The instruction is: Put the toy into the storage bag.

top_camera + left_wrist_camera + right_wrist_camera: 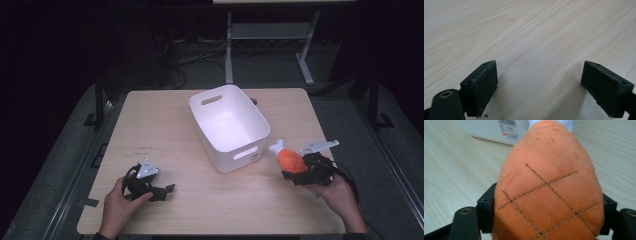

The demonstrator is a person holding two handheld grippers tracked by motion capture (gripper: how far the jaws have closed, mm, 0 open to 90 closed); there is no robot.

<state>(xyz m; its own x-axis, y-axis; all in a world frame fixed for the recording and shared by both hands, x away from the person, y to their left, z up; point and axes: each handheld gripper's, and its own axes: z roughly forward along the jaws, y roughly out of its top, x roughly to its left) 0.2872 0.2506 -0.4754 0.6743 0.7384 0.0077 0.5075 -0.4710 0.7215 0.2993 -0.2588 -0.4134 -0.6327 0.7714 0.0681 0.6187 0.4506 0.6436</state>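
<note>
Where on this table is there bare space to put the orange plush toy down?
Bare wood lies left of the white bin, from the far edge down to the left gripper, and along the near edge between both grippers. It is tighter at the right, where the right gripper holds the plush toy beside the bin. The bin looks empty too.

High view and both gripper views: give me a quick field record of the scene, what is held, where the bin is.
right gripper: shut on the orange plush toy, white end pointing at the bin
left gripper: open, nothing between the jaws, low over bare wood
white bin: mid-table, upright, nothing visible inside
toy vs bin: beside its near right corner, outside it
table: light wood
</note>
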